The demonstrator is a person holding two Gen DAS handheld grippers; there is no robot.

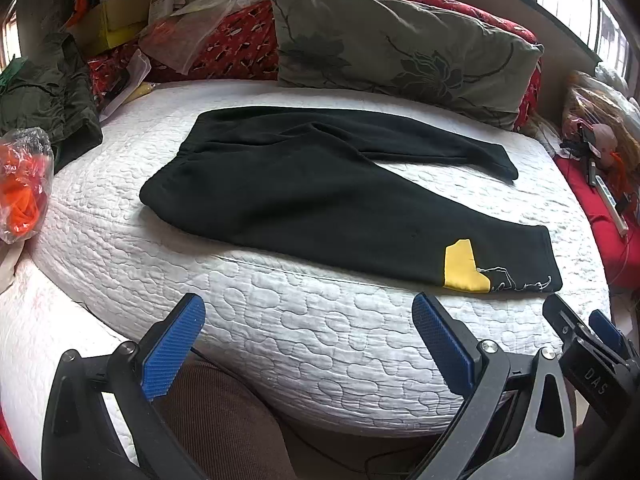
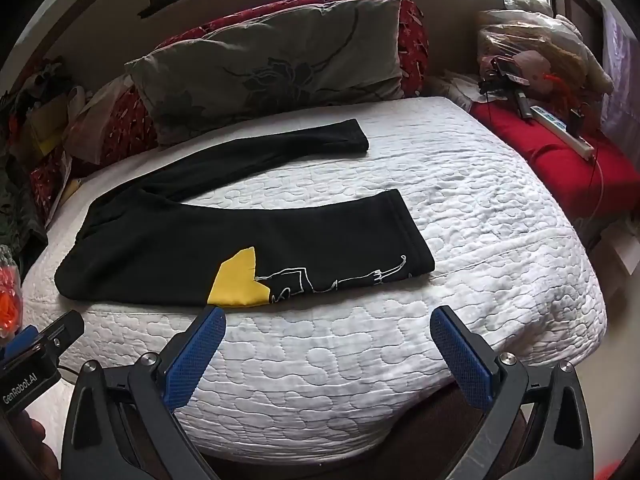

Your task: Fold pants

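1. Black sweatpants (image 1: 320,184) lie flat on the white quilted mattress (image 1: 320,340), legs spread; floral pillow (image 1: 400,48) behind.
2. Left gripper (image 1: 308,340) and right gripper (image 2: 326,344) gape wide, empty (short of the fabric).
3. Left gripper's housing reads "GenRobot.AI".

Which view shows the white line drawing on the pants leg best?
The right wrist view: the white line drawing lies near and unclipped beside the yellow patch. In the left wrist view it is small, blurred and at the pants' far hem.
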